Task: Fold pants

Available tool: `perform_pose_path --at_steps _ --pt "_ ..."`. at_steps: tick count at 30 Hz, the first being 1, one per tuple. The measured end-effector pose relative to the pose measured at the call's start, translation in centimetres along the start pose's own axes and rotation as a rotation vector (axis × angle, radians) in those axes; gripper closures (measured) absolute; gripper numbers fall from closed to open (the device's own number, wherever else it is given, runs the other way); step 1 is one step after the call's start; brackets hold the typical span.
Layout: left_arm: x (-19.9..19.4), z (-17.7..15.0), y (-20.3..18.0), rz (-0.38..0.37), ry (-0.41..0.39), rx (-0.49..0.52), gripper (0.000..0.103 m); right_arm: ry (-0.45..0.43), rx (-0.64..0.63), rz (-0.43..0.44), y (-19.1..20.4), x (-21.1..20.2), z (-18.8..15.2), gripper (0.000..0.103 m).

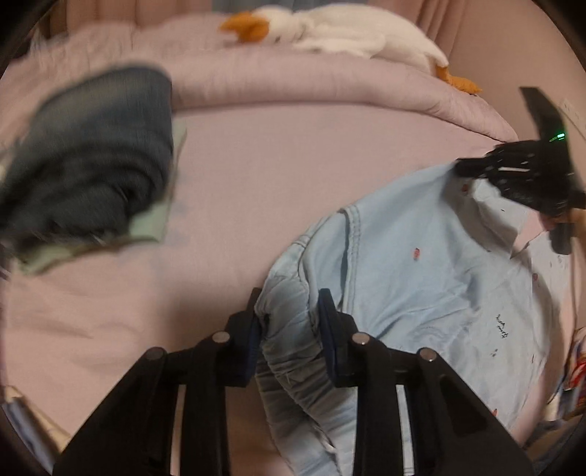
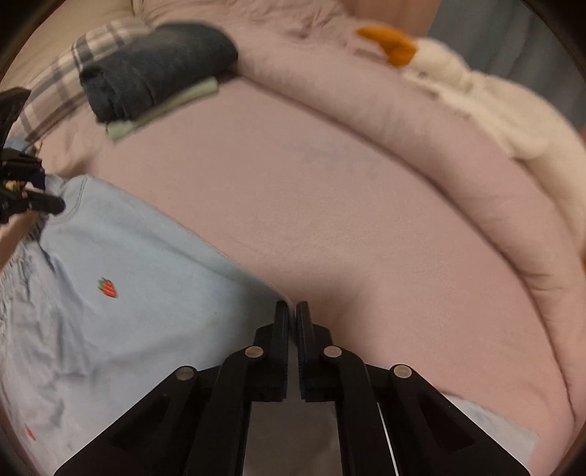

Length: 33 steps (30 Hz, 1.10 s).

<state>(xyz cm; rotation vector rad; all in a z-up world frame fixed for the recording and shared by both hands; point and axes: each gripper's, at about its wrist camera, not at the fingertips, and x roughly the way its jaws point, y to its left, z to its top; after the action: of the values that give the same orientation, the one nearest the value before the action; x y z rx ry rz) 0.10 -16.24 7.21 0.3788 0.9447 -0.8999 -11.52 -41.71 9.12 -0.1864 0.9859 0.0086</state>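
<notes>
Light blue pants (image 1: 403, 263) with small red embroidered marks lie on the pink bed. My left gripper (image 1: 289, 311) is shut on the bunched elastic waistband, which fills the gap between its fingers. In the right wrist view the pants (image 2: 128, 285) spread to the left, and my right gripper (image 2: 292, 315) is shut on a thin edge of them. The right gripper also shows in the left wrist view (image 1: 512, 172) at the far corner of the pants. The left gripper shows at the left edge of the right wrist view (image 2: 33, 197).
A stack of folded dark blue clothes (image 1: 91, 157) on a pale green piece lies at the left; it shows too in the right wrist view (image 2: 154, 66). A rolled pink duvet (image 1: 311, 80) and a white plush goose (image 1: 329, 33) lie at the back.
</notes>
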Motion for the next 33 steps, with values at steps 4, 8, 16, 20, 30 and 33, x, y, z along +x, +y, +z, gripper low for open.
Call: perform_pose_path --at_steps 4,8,16,20,30,33 --pt "-5.0 -1.6 -1.9 -0.004 -0.122 0.071 0.075 -0.125 0.011 -0.059 0.6 -7.1 -2.0 0.099" --pt "-8.9 -5.0 -2.8 -0.036 -0.230 0.063 0.075 -0.217 0.010 -0.034 2.9 -12.9 -5.3 0.099" --pt "-8.9 -16.3 -4.3 -0.060 -0.242 -0.005 0.075 -0.203 -0.085 0.041 12.2 -16.1 -14.2 0.099" --pt "-7.8 -18.5 -5.3 0.005 -0.222 0.015 0.074 -0.094 -0.122 0.065 15.5 -12.6 -17.2 0.099" --pt "-7.4 -19.8 -5.9 0.072 -0.210 0.114 0.070 -0.095 -0.134 0.072 16.6 -12.8 -18.3 0.099" --pt "-7.1 -21.1 -4.9 0.067 -0.178 0.043 0.057 -0.011 -0.145 0.081 16.9 -10.0 -18.5 0.099"
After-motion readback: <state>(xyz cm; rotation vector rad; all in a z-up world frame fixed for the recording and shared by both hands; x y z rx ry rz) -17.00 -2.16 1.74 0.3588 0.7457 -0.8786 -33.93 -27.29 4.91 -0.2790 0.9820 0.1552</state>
